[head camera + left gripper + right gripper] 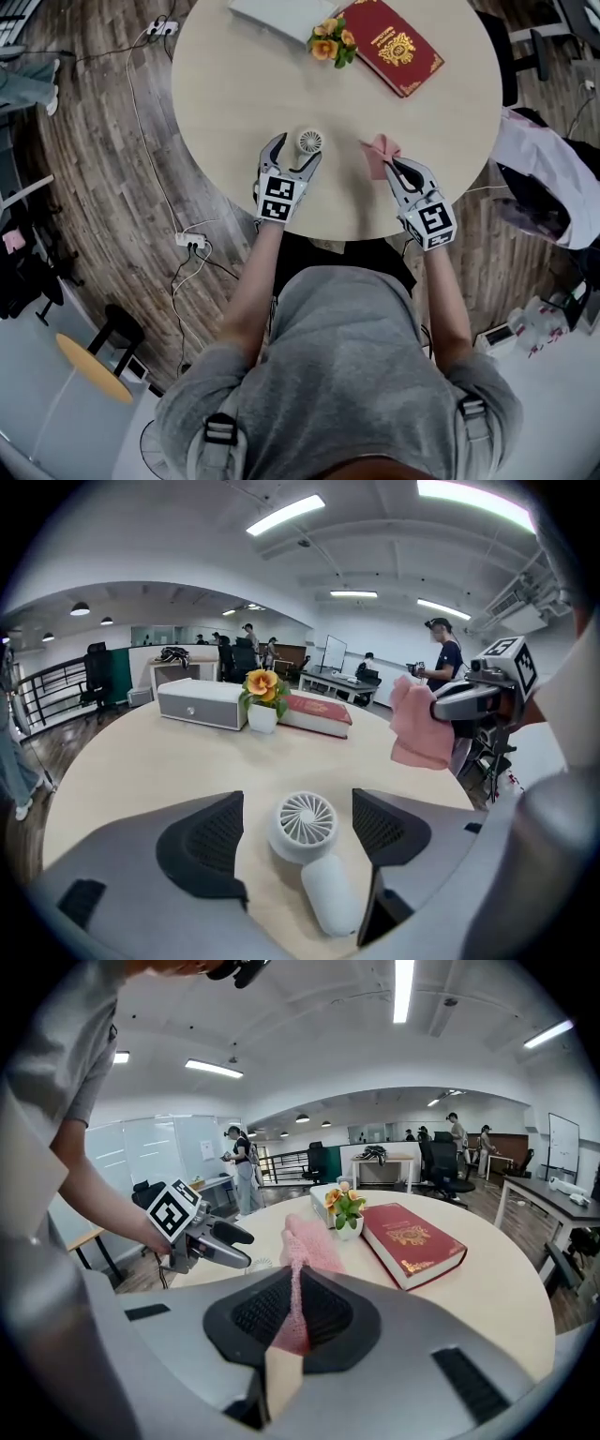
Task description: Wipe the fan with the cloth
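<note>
While the small white fan [305, 825] lies on the round table [239, 103] close to its near edge, grille up and handle pointing back toward the person, the left hand-held gripper [297, 153] stands over it with its jaws spread wide. One jaw is on each side of the fan's head and neither pad presses on it. To the right, the right hand-held gripper [395, 169] is clenched on the pink cloth [379, 151], which bunches out past its closed jaws and is held apart from the fan. Farther across the table lie a red book [394, 42], a small pot of orange flowers [332, 41] and a white box [200, 703], all well apart from the fan.
</note>
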A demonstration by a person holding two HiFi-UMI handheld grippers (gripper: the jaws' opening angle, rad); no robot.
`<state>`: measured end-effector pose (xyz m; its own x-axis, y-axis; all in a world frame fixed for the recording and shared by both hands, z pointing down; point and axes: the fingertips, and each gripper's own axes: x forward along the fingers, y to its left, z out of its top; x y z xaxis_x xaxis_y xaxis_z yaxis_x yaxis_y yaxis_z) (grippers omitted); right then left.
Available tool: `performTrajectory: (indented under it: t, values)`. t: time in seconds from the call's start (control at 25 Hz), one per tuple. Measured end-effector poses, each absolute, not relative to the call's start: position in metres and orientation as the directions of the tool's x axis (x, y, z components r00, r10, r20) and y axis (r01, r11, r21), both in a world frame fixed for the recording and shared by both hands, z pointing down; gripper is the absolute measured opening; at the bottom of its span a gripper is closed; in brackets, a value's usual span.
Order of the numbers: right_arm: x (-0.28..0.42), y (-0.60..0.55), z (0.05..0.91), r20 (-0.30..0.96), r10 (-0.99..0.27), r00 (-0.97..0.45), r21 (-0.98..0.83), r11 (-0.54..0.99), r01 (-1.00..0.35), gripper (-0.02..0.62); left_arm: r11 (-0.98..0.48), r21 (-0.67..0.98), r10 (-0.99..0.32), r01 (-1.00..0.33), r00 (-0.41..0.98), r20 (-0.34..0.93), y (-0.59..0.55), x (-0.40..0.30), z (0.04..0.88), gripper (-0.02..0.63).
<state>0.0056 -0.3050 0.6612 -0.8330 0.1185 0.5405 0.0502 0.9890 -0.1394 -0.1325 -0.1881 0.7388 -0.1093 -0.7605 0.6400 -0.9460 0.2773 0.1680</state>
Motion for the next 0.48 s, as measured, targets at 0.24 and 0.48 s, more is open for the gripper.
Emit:
performTrajectory:
  t: [0.24, 0.48]
  values:
    - [0.007, -0.309, 0.674, 0.560, 0.149, -0.815, -0.137, 0.987, 0.087, 0.029, 0.323, 0.160, -0.740, -0.933, -0.144, 0.657, -0.198, -0.130, 0.757, 0.366]
    - [0.008, -0.314, 0.683, 0.568, 0.168, -0.805, -0.144, 0.984, 0.104, 0.029, 0.335, 0.120, -0.692, -0.934, -0.158, 0.704, -0.204, -0.128, 0.776, 0.373]
